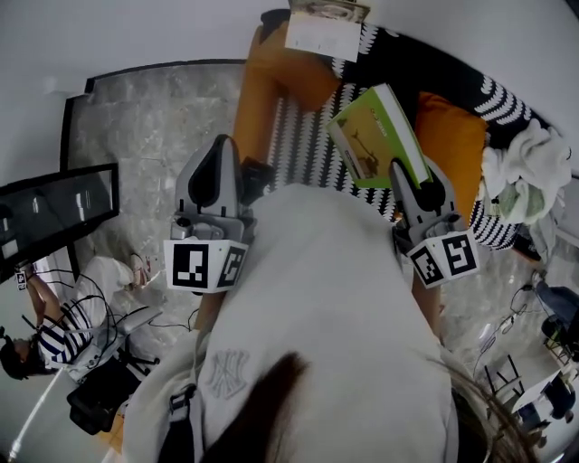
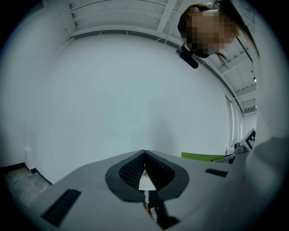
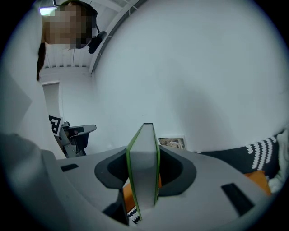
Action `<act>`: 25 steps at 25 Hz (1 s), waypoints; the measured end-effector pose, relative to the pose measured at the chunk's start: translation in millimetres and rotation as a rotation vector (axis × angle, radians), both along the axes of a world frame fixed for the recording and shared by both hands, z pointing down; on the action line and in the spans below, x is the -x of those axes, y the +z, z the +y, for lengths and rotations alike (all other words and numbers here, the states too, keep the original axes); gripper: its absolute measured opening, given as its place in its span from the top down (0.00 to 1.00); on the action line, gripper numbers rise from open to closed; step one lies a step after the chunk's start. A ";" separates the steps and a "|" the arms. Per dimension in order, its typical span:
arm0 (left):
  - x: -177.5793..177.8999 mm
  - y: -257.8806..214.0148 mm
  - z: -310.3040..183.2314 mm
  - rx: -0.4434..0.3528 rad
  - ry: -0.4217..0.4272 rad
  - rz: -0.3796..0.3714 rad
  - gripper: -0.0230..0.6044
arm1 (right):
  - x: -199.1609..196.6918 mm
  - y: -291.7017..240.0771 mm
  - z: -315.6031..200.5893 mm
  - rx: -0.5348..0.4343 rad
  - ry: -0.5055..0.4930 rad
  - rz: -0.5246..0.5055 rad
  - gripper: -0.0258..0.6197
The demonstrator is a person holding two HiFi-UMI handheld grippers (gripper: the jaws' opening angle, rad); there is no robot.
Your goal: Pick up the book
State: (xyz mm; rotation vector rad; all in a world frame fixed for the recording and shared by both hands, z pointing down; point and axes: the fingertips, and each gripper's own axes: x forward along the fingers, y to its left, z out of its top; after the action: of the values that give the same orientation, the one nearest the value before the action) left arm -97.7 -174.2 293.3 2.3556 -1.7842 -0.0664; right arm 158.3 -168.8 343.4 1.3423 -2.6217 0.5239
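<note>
The book [image 1: 375,136] has a green cover and is held off the sofa, cover up, in the head view. My right gripper [image 1: 409,176] is shut on its near edge. In the right gripper view the book [image 3: 144,167] stands edge-on between the two jaws, which press on both covers. My left gripper [image 1: 219,154] hangs to the left, apart from the book, with nothing in it. In the left gripper view its jaws [image 2: 144,158] meet at the tips in front of a white wall, and the book [image 2: 203,156] shows as a thin green strip at the right.
A sofa with a black-and-white patterned throw [image 1: 303,136] and orange cushions [image 1: 457,136] lies under the book. A framed picture [image 1: 326,27] leans at its far end and white cloth [image 1: 529,172] is heaped at the right. A dark screen [image 1: 59,212] and a seated person [image 1: 54,339] are at the left.
</note>
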 end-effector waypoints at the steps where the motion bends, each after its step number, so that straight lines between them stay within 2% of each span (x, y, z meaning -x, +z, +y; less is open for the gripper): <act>1: 0.3 0.0 -0.8 -0.002 -0.001 -0.001 0.95 | -0.5 0.7 0.1 -0.002 0.001 0.005 0.72; 8: -11.8 -1.6 -2.3 -0.008 0.050 -0.009 0.95 | 2.9 4.9 9.3 0.010 -0.024 0.022 0.72; 15: -12.4 0.7 2.1 -0.004 0.053 -0.006 0.95 | 4.6 5.3 17.4 0.004 -0.026 0.054 0.72; 25: -12.4 3.2 3.1 0.007 0.059 -0.001 0.95 | 8.0 2.7 15.2 0.006 -0.022 0.026 0.72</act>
State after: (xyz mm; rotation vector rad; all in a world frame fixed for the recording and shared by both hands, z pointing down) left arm -85.2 -171.1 296.5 2.4020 -1.7113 -0.0515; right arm 150.3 -153.6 346.1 1.3081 -2.6085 0.5071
